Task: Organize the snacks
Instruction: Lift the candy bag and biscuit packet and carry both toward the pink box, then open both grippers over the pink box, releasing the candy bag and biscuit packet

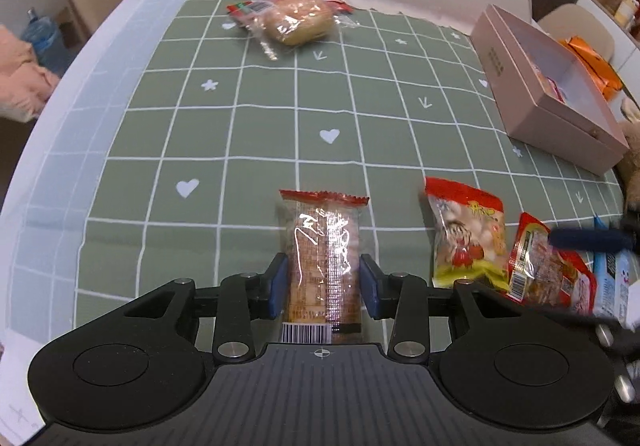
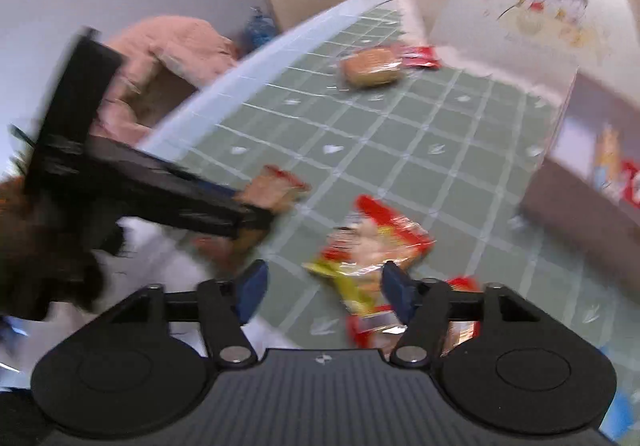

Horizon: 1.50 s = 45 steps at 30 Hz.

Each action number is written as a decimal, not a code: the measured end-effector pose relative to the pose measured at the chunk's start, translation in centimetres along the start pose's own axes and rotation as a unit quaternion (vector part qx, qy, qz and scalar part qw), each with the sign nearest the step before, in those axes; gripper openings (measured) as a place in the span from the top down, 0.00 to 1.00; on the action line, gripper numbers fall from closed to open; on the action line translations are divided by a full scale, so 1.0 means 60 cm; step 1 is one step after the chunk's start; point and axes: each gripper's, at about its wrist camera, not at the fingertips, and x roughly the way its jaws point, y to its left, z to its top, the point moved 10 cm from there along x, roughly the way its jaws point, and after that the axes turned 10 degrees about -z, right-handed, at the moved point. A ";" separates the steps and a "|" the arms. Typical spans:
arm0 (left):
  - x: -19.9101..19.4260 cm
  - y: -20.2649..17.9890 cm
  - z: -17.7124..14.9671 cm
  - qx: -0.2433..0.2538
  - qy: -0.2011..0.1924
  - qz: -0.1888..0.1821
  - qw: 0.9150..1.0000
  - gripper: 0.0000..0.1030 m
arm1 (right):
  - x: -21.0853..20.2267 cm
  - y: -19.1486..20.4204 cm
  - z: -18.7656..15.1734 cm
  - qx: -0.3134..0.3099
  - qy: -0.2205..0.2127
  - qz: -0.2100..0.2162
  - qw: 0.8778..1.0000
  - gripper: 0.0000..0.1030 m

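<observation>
Snack sorting, early: left gripper (image 1: pixel 323 282) fingers clamp a cracker packet (image 1: pixel 324 266); right gripper (image 2: pixel 323 288) fingers open over loose packets; pink box (image 1: pixel 552 106) far right holds few.

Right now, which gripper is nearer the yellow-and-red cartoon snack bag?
Right. The right gripper hangs just over the yellow-and-red cartoon snack bag, jaws open around its near end. The left gripper sits one packet over, jaws around the clear red-edged cracker pack.
</observation>
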 end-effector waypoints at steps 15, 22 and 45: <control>-0.003 0.002 -0.002 -0.013 -0.004 -0.007 1.000 0.59 | 0.122 -0.022 0.023 0.087 0.074 -0.055 0.992 0.30; -0.006 -0.003 -0.007 0.001 -0.006 -0.012 1.000 0.59 | 0.104 -0.041 0.014 0.025 0.062 -0.085 0.994 0.46; -0.177 -0.263 0.208 0.094 -0.144 -0.236 0.956 0.61 | -0.198 -0.304 -0.028 0.189 -0.067 -0.204 0.958 0.46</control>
